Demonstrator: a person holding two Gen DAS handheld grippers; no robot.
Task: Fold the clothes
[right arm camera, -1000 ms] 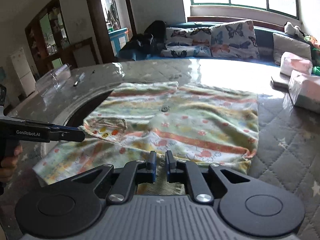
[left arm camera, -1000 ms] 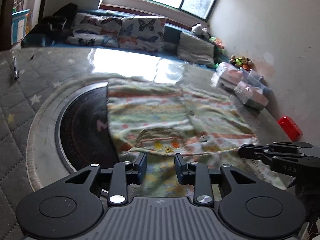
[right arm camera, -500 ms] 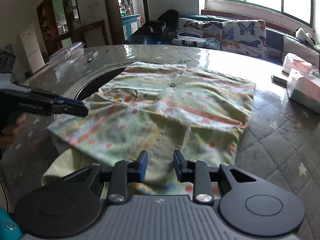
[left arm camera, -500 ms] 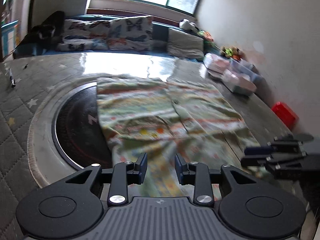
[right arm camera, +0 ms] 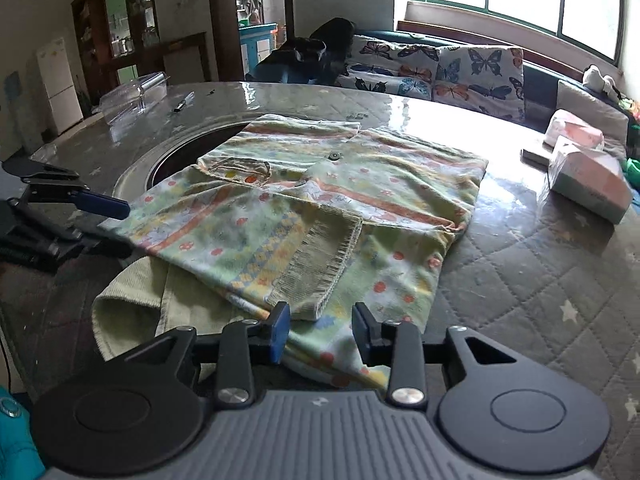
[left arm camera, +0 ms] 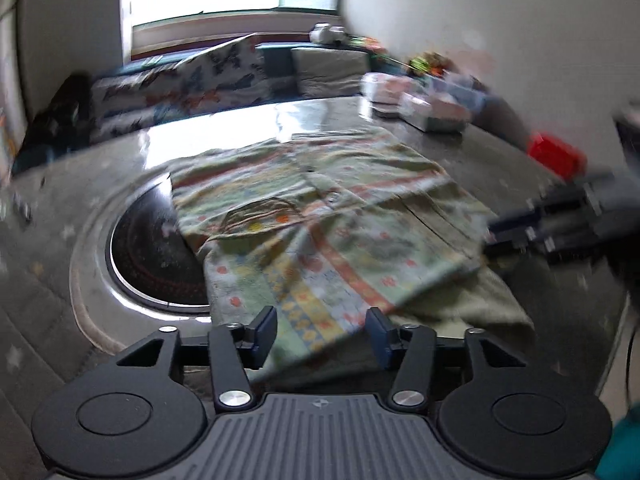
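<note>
Fingers of the left tool (left arm camera: 321, 334) stand wide apart with nothing between them, poised over the near edge of the desk (right arm camera: 540, 264), where the folded sleeve of the shirt (right arm camera: 312, 208) lies just ahead of its tips. The left wrist view is smeared by blur, so finer detail there is hard to read. The right tool (right arm camera: 321, 330) is likewise spread open and empty; its tips sit just at the near hem of the shirt, with the ribbed cuff (right arm camera: 320, 268) lying directly ahead of them. In the right wrist view the left tool's blue-tipped fingers (right arm camera: 100, 205) reach in from the left, right at the shirt's left edge; whether they touch the cloth cannot be told.

The shirt itself, pale green with orange stripes and small red and yellow prints, lies flat near the middle of the desk and runs toward its near edge. One sleeve is folded across the front, a chest pocket (right arm camera: 240, 168) and a button (right arm camera: 334, 155) face up, and its left part overlaps the round dark inset (left arm camera: 156, 248) in the desk.

Toward the right edge of the desk sit pink and white packs (right arm camera: 588, 184), and a red box (left arm camera: 556, 154) lies beyond them in the left wrist view. Near the far left corner rest a clear plastic container (right arm camera: 134, 96) and a pen (right arm camera: 182, 102). Butterfly cushions (right arm camera: 440, 70) line the bench behind the desk.
</note>
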